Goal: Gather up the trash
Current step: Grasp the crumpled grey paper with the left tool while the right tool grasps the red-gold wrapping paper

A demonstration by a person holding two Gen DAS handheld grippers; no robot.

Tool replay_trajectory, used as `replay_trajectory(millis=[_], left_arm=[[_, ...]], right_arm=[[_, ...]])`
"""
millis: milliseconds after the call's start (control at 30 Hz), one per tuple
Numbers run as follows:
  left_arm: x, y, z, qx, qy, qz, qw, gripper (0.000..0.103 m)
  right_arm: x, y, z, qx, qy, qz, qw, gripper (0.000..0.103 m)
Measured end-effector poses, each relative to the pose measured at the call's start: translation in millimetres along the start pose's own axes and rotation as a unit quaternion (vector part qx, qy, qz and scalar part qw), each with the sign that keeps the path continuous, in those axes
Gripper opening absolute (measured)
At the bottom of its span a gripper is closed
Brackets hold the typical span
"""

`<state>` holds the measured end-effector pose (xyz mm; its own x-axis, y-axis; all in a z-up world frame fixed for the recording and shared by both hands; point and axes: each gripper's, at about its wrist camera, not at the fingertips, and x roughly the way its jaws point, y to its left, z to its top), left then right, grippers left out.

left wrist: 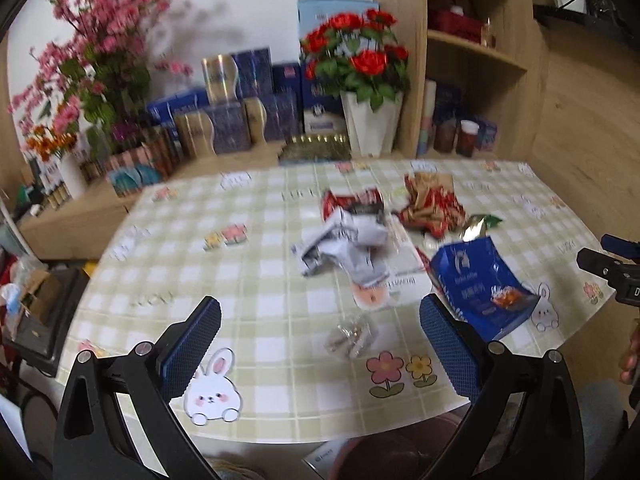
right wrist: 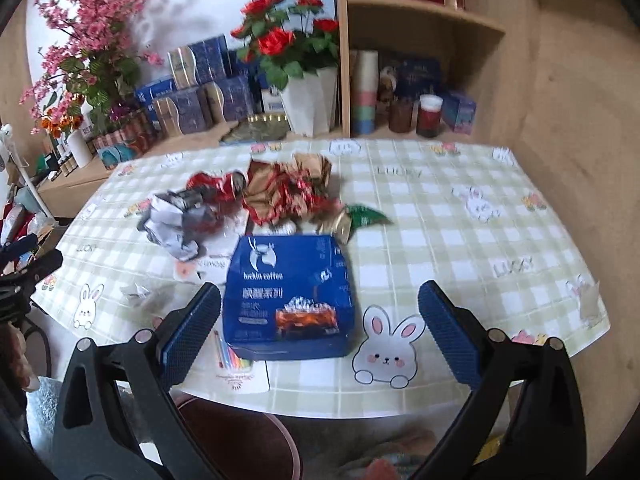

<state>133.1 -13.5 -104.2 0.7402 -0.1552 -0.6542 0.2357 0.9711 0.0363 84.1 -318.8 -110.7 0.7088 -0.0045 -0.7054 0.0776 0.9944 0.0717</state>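
Checked tablecloth [right wrist: 420,216] under blue coffee box [right wrist: 288,300] (both grippers agape).

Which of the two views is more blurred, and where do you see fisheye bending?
Left wrist view: strong motion blur, the crumpled white paper and red wrapper are smeared, while the left gripper stays sharp. Right wrist view: milder blur, the print on the blue coffee box is readable. In both views the table edge and shelf curve.

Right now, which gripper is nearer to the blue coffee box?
Right. The right gripper faces the blue coffee box directly, fingers open around its near end; the left gripper hovers beside it, box off its right finger.
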Motion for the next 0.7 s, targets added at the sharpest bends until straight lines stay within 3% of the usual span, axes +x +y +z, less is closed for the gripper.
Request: replay_trajectory(millis=[267, 400, 500, 700], left_arm=[[49.4, 3.3, 14.3, -0.007, 0.017, -0.033, 0.9993, 0.097], [97.7, -7.2, 26.5, 0.026, 0.047, -0.064, 0.9965, 0.097], [137.3, -8.8, 33.9, 0.054, 0.069, -0.055, 0.9947, 0.097], [181.3, -3.1, 42.2, 0.052, 0.092, -0.056, 0.9928, 0.097]], right_arm=[[34.0, -1.4, 4.6, 0.003, 0.02, 0.001, 1.0, 0.097], [52.5, -1.7, 11.3, 0.005, 0.029, 0.005, 1.0, 0.097], [60.9, -3.1, 19.3, 0.003, 0.033, 0.008, 0.999, 0.097], [70.4, -5.9, 37.5, -0.013, 0.034, 0.001, 0.999, 0.097]])
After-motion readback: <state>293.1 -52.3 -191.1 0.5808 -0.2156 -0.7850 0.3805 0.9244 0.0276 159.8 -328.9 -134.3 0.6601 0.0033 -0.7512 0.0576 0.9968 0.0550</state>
